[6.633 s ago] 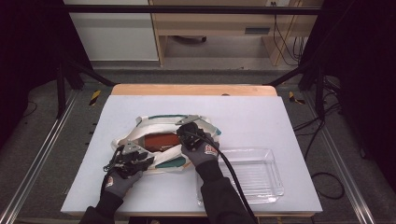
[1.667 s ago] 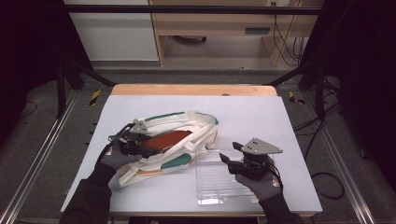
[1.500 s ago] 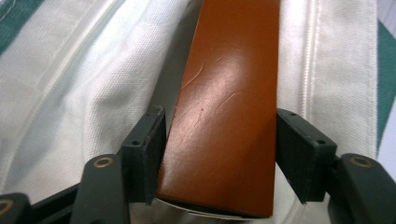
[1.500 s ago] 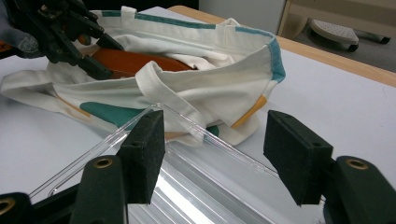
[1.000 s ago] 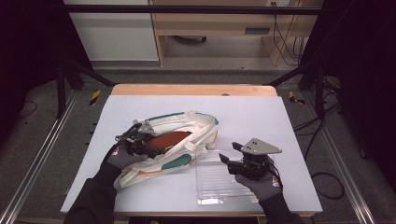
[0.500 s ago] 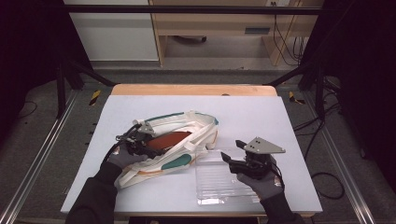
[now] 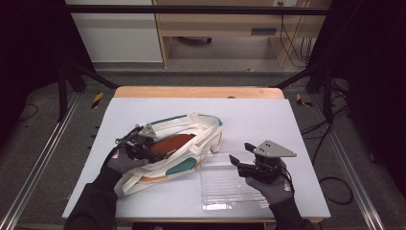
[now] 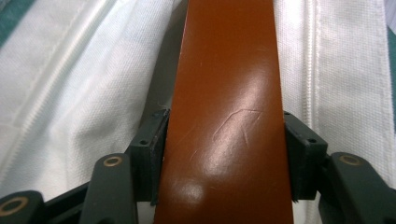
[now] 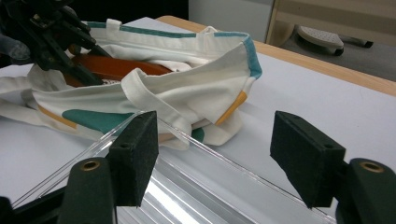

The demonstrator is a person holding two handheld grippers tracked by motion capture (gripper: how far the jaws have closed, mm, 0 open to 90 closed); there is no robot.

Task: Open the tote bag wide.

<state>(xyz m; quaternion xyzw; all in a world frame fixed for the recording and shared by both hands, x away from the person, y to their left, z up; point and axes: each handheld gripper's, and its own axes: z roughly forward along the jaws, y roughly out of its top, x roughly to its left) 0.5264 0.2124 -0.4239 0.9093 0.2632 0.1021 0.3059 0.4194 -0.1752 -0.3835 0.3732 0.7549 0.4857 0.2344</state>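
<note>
A white canvas tote bag with teal and orange patches lies on the table left of centre. A glossy brown flat object sits in its mouth. My left gripper is shut on the brown object, one pad against each of its edges, with white bag cloth on both sides. My right gripper hovers open over the far edge of a clear plastic tray, nothing between its pads. From there the bag and the left gripper lie ahead.
The clear tray lies at the front right of the white table top. A wooden strip edges the table's far side. Black frame posts and cables stand around the table; a shelf unit is behind it.
The right gripper went from the bag to above the tray, then crept a little left. The left gripper shifted from the bag's near corner to its mouth and holds the brown object.
</note>
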